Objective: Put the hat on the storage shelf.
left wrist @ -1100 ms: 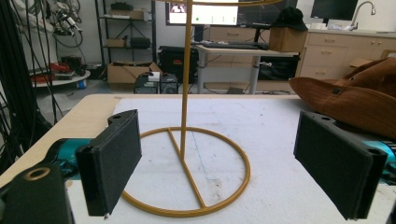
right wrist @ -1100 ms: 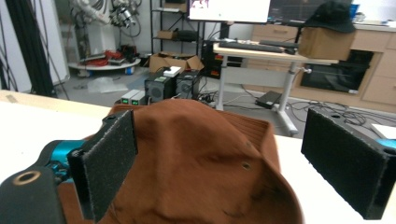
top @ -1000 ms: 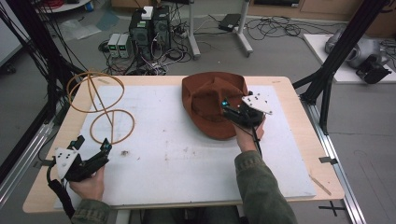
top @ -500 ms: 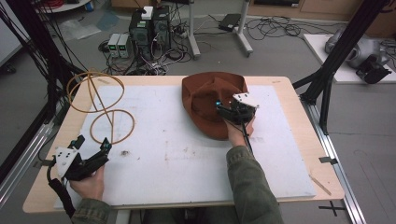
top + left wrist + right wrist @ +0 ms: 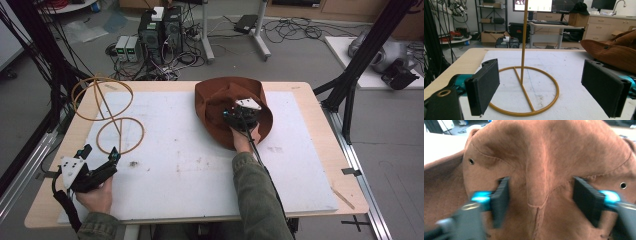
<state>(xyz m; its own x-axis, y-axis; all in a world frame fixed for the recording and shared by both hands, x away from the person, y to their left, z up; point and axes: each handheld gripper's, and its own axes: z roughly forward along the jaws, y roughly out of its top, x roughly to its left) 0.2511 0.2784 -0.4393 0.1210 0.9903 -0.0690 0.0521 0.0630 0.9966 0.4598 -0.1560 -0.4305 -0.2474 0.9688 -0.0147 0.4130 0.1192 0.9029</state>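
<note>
A brown hat (image 5: 220, 107) lies on the white mat (image 5: 200, 165) toward the table's (image 5: 310, 100) one o'clock side. The right gripper (image 5: 241, 116) sits over its crown, jaws spread wide with a crown ridge between the pads; in the right gripper view the hat (image 5: 544, 157) is soft and blurred, and whether the pads touch the fabric is hard to tell. At seven o'clock the left gripper (image 5: 100, 159) rests open and empty, facing the gold wire stand (image 5: 524, 82) at ten o'clock, whose pole top is cut off in the left gripper view.
</note>
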